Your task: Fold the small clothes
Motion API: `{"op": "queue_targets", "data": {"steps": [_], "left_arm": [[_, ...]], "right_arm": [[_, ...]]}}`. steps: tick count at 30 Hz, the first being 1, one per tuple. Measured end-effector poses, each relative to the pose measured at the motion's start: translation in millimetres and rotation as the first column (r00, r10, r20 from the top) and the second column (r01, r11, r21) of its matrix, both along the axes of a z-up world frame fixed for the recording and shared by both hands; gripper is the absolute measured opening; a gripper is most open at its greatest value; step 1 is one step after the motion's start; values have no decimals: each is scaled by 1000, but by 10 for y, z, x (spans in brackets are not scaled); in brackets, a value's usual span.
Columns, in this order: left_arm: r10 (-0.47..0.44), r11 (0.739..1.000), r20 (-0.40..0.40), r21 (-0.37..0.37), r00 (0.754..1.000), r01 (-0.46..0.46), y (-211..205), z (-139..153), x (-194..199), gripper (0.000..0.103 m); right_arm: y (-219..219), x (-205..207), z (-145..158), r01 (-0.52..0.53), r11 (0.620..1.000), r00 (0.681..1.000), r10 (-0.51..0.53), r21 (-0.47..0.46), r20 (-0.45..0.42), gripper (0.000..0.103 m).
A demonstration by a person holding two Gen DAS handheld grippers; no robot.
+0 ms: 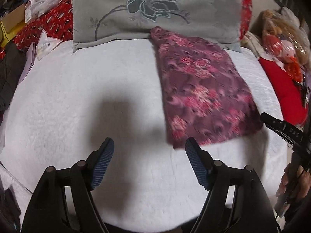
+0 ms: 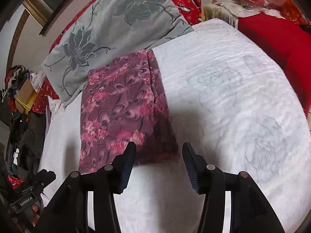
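A purple garment with pink flowers (image 1: 202, 89) lies folded into a long flat strip on the white quilt (image 1: 77, 97), its far end against a grey pillow. It also shows in the right wrist view (image 2: 120, 108). My left gripper (image 1: 149, 145) is open and empty, above the quilt to the left of the garment's near edge. My right gripper (image 2: 159, 149) is open and empty, above the garment's near right corner. The right gripper's tip shows at the right edge of the left wrist view (image 1: 279, 126).
A grey pillow with a dark flower (image 1: 155, 9) lies at the head of the bed. Red patterned bedding (image 1: 50, 25) and boxes and clothes (image 2: 21, 89) are piled on the left. A red cushion (image 2: 276, 42) and wrapped dolls (image 1: 281, 38) sit on the right.
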State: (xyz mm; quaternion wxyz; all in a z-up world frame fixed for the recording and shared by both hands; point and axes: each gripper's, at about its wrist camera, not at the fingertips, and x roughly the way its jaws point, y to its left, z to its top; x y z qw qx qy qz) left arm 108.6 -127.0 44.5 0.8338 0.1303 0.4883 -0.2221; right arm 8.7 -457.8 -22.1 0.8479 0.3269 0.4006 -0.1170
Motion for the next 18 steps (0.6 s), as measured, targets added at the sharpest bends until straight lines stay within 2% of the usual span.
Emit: {"op": "queue_targets", "data": {"steps": [6, 7, 8, 10, 11, 13, 15, 16, 18], "left_arm": [[46, 999, -99, -1, 994, -46, -278, -155, 519, 76], [52, 999, -127, -11, 991, -53, -338, -195, 616, 76], [54, 998, -144, -22, 988, -58, -382, -219, 669, 76], [50, 997, -166, -50, 985, -59, -470, -274, 762, 76], [51, 996, -175, -60, 983, -62, -525, -342, 810, 76], [55, 997, -193, -49, 980, -66, -590, -470, 861, 76], [44, 997, -232, -45, 972, -56, -620, -612, 897, 76], [40, 997, -240, -59, 970, -56, -602, -613, 907, 76], [21, 991, -258, -121, 966, -53, -537, -537, 960, 76]], "right_arm": [[-210, 470, -174, -41, 998, 999, 39, 42, 37, 54], [-211, 574, -220, -64, 997, 998, 63, 37, 29, 48], [-204, 671, -255, -91, 996, 996, 90, 26, 12, 26], [-183, 786, -236, -129, 991, 992, 129, -21, 9, 19], [-192, 768, -157, -142, 989, 986, 145, -34, 88, 17], [-265, 680, -95, -125, 992, 973, 127, -22, 192, 16], [-322, 677, -248, -122, 992, 980, 118, 19, 161, 16], [-335, 708, -409, -136, 990, 987, 132, 43, 92, 17], [-351, 683, -418, -153, 987, 984, 148, 49, 98, 20]]}}
